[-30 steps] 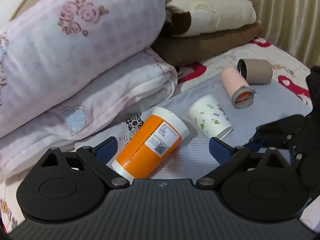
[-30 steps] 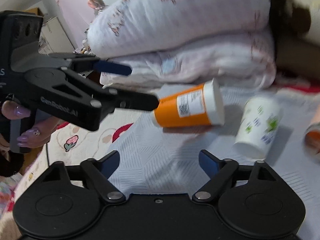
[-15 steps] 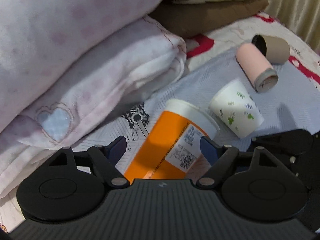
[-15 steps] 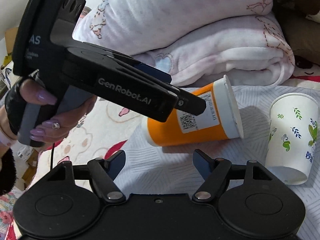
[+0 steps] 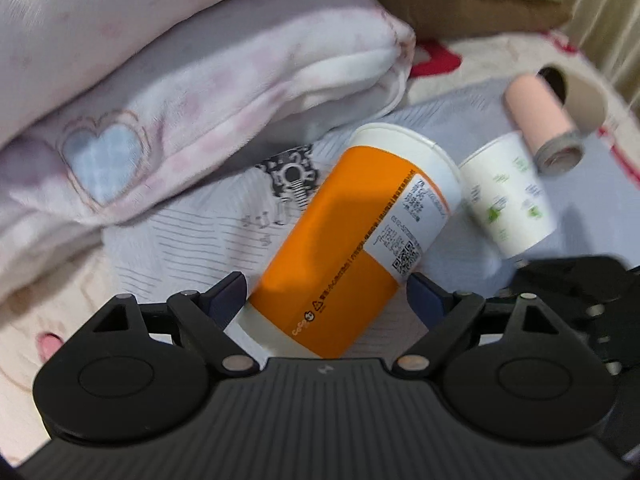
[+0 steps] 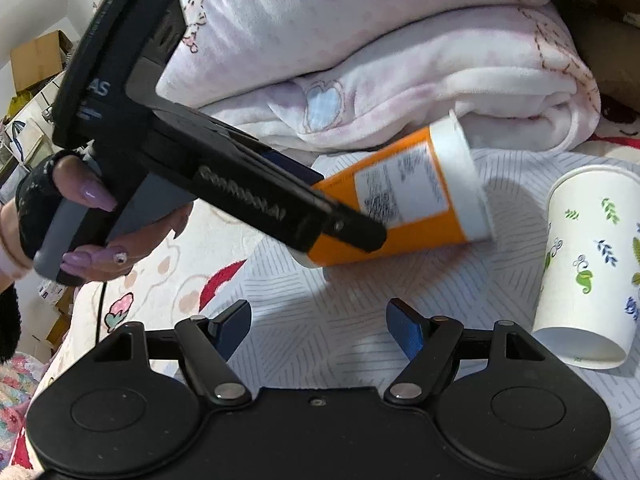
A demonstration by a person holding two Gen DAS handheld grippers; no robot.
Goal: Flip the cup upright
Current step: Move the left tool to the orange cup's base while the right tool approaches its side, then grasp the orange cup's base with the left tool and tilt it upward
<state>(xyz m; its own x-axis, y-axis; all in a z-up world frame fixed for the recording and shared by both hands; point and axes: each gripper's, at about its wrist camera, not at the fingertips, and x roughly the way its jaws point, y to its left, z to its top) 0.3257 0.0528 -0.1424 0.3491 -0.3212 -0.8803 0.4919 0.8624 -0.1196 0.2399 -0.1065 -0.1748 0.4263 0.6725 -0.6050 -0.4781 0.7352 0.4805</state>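
An orange and white paper cup [image 5: 352,240] lies on its side on the grey patterned mat [image 5: 192,248], rim pointing away from me. My left gripper [image 5: 326,292] is open with its jaws on either side of the cup's base end, the cup between them. In the right wrist view the same cup [image 6: 404,196] shows with the left gripper [image 6: 344,220] around its narrow end. My right gripper [image 6: 320,328] is open and empty, hovering over the mat in front of the cup.
A white paper cup with green leaves [image 5: 508,204] lies right of the orange cup and also shows in the right wrist view [image 6: 588,260]. A pink cup [image 5: 540,124] and a brown cup [image 5: 580,96] lie farther back. Folded pink blankets [image 5: 200,72] border the mat on the left.
My left gripper has moved forward and down until its open jaws straddle the orange cup's base end. The right gripper has edged closer to the cups.
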